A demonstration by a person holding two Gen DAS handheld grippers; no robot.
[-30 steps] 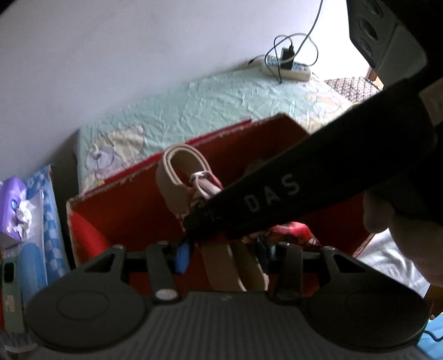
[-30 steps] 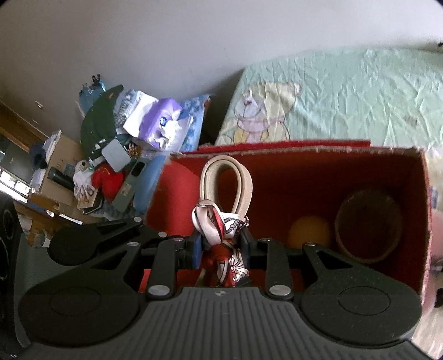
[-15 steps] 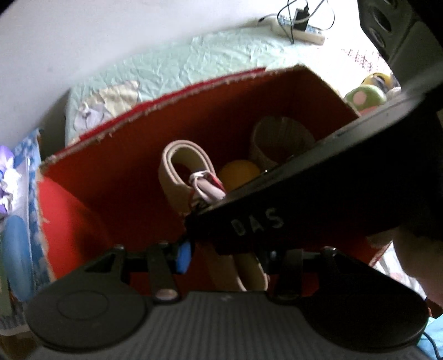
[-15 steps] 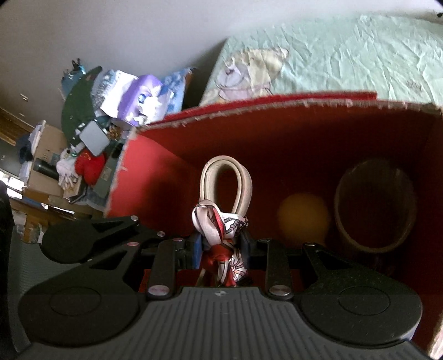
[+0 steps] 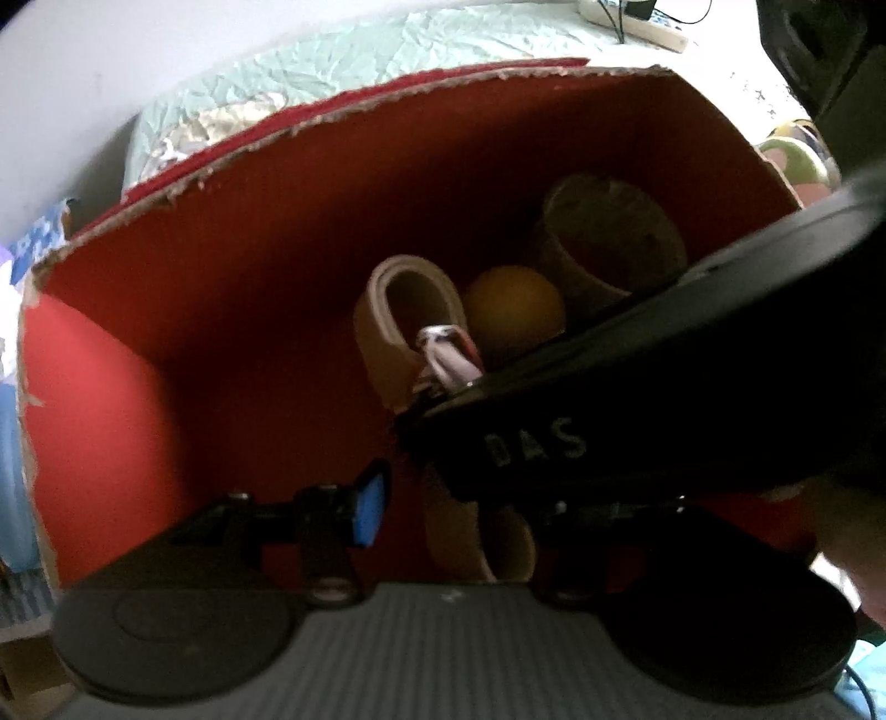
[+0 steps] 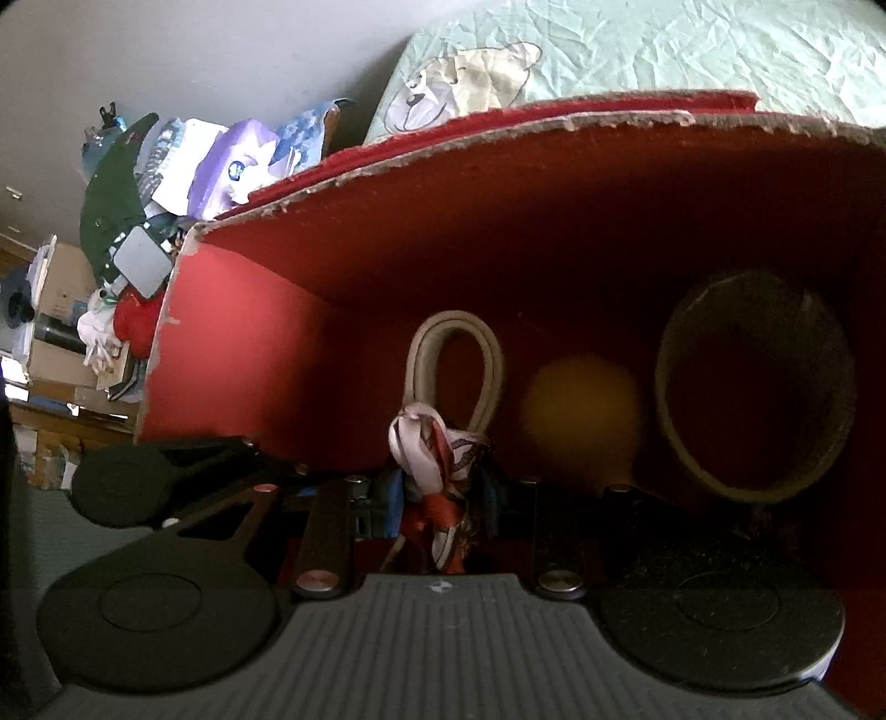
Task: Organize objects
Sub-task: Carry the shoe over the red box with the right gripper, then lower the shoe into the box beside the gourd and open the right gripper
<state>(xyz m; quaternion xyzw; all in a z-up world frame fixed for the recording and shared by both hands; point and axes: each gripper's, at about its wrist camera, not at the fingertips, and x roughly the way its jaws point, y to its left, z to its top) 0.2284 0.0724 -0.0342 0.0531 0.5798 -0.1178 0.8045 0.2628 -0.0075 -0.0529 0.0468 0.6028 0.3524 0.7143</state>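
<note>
Red cardboard box (image 6: 232,332), open top, torn pale rim; taken as landmark. Both views look down into it. Behind the box: pale green sheet (image 6: 692,50) with a bear print, against a plain wall.

Outside the box's left wall, right wrist view: heap of clutter (image 6: 155,183), including purple and blue packets, a dark green curved item and something red. Items too jumbled to sort.

Inside the box, far right: brown cylindrical cup (image 6: 756,382), lying with its mouth toward the camera. Just left of the cup: orange ball (image 6: 581,415), blurred. Contact between ball and cup cannot be judged.

Left of the ball, about mid-box: beige belt (image 6: 454,376), bent into an upright loop, bend uppermost. A patterned scarf (image 6: 437,471), white, red and dark, is knotted around the loop's lower part.

Right gripper (image 6: 443,498): inside the box, jaws closed tight on the scarf, fabric bunched between the blue pads. In the left wrist view its black body crosses the frame from the right, a hand (image 5: 847,531) partly visible behind it.

Left gripper (image 5: 448,504): at the box's near side. Left blue pad (image 5: 370,507) stands clear of the belt. Right finger hidden behind the right gripper; grip state cannot be determined.
</note>
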